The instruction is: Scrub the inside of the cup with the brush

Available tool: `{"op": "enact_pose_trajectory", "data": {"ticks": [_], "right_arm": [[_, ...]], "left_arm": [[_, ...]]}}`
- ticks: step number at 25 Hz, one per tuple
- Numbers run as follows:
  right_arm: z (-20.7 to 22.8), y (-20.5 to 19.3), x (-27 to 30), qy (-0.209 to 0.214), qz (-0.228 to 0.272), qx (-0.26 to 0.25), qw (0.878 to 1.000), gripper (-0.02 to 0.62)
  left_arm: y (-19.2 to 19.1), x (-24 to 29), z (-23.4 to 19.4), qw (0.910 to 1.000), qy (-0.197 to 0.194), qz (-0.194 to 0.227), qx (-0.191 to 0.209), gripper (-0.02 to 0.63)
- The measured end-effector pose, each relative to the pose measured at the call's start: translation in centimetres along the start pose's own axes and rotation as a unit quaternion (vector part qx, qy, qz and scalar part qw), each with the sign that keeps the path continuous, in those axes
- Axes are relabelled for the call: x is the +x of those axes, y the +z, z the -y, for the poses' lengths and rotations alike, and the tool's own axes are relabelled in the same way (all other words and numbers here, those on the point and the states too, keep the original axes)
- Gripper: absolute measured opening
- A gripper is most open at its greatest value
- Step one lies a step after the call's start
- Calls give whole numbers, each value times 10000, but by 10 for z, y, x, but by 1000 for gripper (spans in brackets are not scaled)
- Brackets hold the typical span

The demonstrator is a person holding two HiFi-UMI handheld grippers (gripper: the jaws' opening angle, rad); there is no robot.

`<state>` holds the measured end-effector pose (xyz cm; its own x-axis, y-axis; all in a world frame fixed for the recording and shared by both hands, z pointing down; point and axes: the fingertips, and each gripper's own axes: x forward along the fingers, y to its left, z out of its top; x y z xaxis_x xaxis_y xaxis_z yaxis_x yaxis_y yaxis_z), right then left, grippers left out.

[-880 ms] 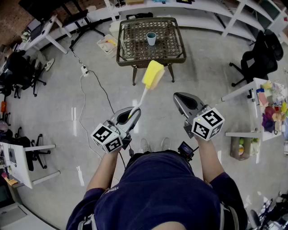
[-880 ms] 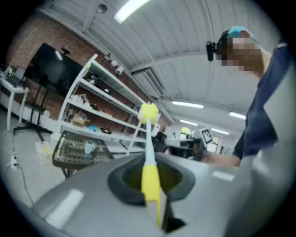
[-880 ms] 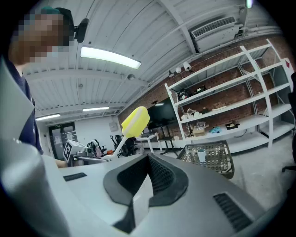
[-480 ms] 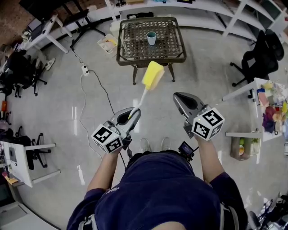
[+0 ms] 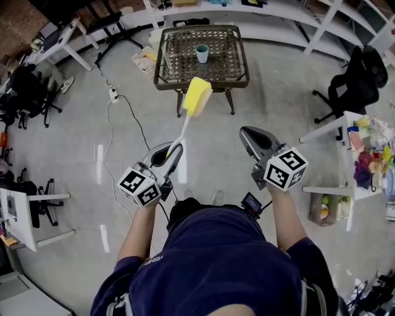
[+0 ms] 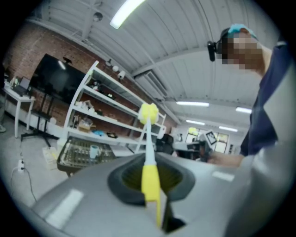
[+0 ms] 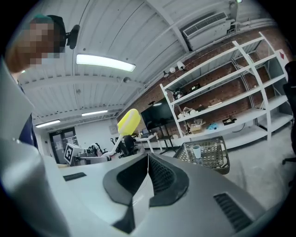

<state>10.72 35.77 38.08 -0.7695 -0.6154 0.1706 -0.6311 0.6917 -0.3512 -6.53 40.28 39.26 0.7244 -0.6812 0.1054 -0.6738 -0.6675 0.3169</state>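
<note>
Barely readable at this size, the cup (image 5: pixel 202 53) stands near the far edge of the wicker table (image 5: pixel 200 83), its inside unseen. Nearer, the left claw (image 5: pixel 169 152) clamps the brush (image 5: pixel 196 97) by its handle, and the right claw (image 5: pixel 249 133) is closed and empty. Glossy grey floor (image 5: pixel 278 111); white shelving (image 5: pixel 281 13) behind.

Three cameras: one overhead, two riding low.

The head view looks steeply down past the left gripper (image 5: pixel 174 148) and right gripper (image 5: pixel 250 133) to the far wicker table (image 5: pixel 203 85). Each gripper view sits close behind its own jaws, facing nearly level toward that table and its cup (image 7: pixel 197 151). The right gripper view also catches the brush (image 7: pixel 128 121).
</note>
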Motion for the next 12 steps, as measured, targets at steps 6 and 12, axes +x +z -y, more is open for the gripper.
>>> {"op": "enact_pose_trajectory", "data": {"ticks": [6, 12], "right_arm": [[22, 0, -14, 31, -13, 98, 9999, 7], [37, -1, 8, 53, -123, 206, 9997, 6]], "left_arm": [[-2, 10, 4, 9998, 164, 34, -55, 31], [-3, 25, -14, 9998, 150, -34, -124, 31]]}}
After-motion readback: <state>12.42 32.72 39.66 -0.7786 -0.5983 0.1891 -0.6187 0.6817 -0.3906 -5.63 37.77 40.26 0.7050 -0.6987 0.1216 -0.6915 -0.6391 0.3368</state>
